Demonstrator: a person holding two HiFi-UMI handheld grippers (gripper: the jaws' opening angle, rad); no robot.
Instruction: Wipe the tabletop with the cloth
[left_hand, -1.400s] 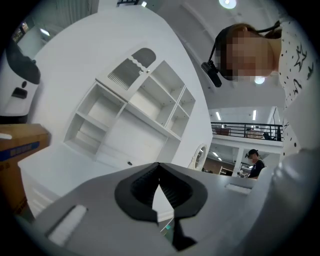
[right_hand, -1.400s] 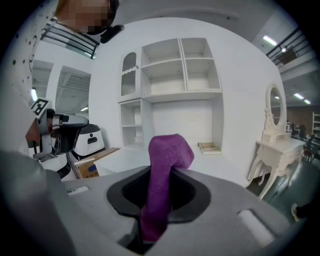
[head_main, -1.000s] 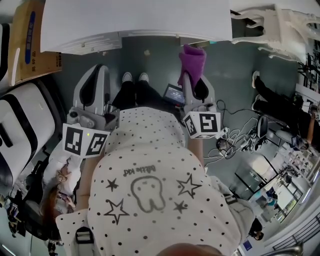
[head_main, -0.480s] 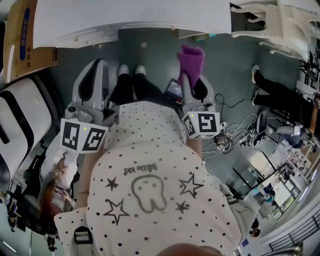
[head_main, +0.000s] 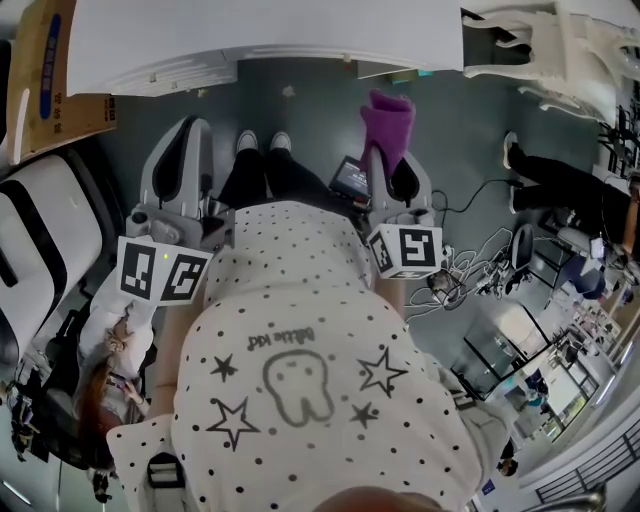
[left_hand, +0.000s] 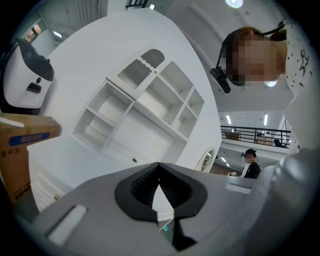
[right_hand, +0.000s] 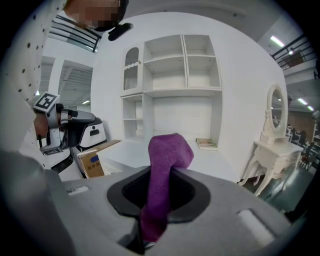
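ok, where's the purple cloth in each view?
Head view: purple cloth upper centre-right, sticking out of the right gripper.
Left gripper view: not in it.
Right gripper view: centre, pinched between the jaws.
Shared landmark: cardboard box, top left in head view, left edge in left gripper view, left of centre in right gripper view.

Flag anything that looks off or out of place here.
Nothing is spilled or damaged. One oddity: the purple cloth is bunched into a narrow strip in the right gripper, flopping over at top, not spread for wiping. A book also lies on the tabletop.
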